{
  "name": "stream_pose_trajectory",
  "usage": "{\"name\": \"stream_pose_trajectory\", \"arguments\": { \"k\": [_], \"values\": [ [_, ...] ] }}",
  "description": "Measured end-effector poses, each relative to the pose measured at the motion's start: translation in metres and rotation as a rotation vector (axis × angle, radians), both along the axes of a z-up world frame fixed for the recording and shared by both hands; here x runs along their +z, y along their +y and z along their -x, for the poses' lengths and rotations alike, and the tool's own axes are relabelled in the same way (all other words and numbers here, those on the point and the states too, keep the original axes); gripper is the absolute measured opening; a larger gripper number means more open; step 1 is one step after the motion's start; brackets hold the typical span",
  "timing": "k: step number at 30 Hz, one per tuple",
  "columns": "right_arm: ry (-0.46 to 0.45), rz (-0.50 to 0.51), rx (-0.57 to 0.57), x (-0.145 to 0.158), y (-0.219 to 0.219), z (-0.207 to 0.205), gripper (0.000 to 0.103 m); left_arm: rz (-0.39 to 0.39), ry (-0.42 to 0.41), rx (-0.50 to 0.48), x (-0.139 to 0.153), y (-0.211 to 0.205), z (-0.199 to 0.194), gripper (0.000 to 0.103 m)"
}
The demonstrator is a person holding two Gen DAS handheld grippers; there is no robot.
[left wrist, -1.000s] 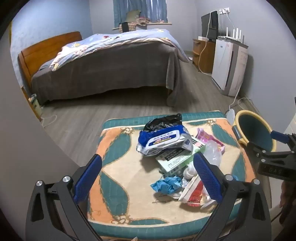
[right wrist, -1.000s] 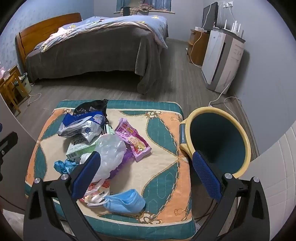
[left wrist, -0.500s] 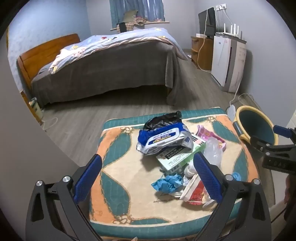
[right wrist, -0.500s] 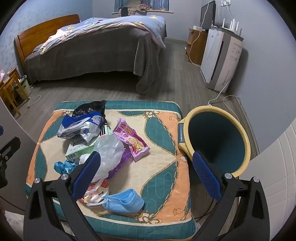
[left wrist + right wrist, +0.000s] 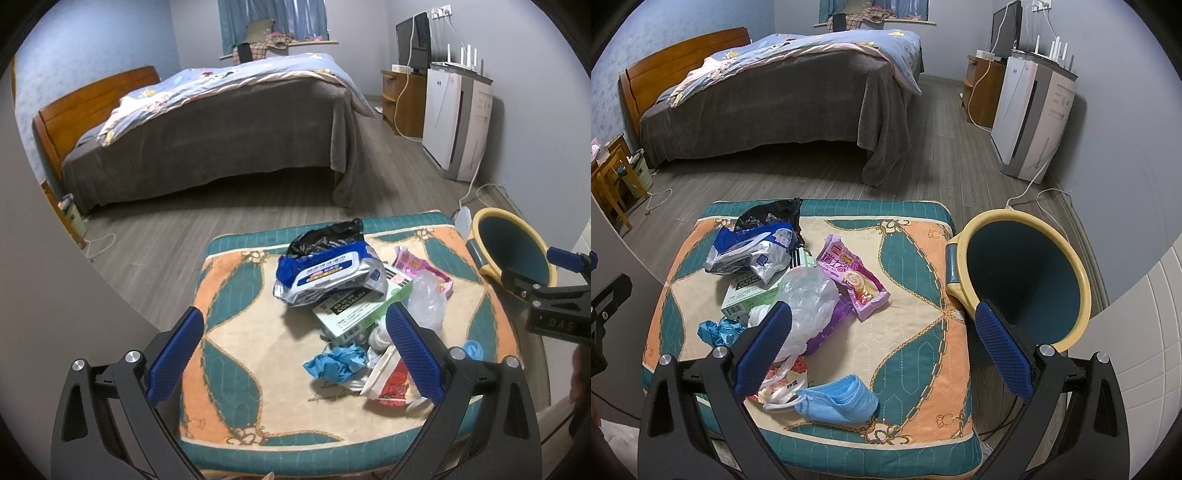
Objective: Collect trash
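My left gripper (image 5: pixel 293 345): jaws spread wide, holding nothing, hovering over the near edge of the cushion.
My right gripper (image 5: pixel 882 341): also wide apart and empty, over the cushion's near right part.
Cushion (image 5: pixel 916 258): quilted orange, cream and teal pad; every piece of trash lies on it.
Blue face mask (image 5: pixel 838 400): nearest piece, at the cushion's near edge. I judge it light and limp; pinch the folded body, not the loops.
Red-and-white wrapper (image 5: pixel 388 380): just left of the mask, crumpled, probably thin and slippery.
Blue crumpled wad (image 5: pixel 336 362): left of the wrapper, soft.
Clear plastic bag (image 5: pixel 809 299): mid-cushion, flimsy; gather a bunch.
Green box (image 5: pixel 362 310): stiff-looking, under the wipes; grip across its narrow sides.
Pink snack packet (image 5: pixel 853 278): centre of the cushion, flat.
Wipes pack (image 5: pixel 328 275): farther back, likely heaviest.
Black bag (image 5: pixel 325 234): cushion's far edge.
Bin (image 5: pixel 1075 273): yellow-rimmed, touching the cushion's right side.
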State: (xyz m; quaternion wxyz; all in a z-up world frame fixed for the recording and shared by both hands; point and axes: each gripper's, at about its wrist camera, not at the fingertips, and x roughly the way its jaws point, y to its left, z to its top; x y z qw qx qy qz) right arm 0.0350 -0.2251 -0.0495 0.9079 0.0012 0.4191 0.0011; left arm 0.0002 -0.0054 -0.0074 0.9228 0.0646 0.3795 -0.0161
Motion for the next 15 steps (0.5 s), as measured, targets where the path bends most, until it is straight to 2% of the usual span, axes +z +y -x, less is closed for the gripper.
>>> {"name": "stream_pose_trajectory", "arguments": {
  "k": [15],
  "values": [
    [0.008, 0.002, 0.000, -0.0015, -0.0008, -0.0005, 0.097, 0.004, 0.002, -0.002, -0.0039, -0.0010, 0.0001, 0.098]
  ]
}}
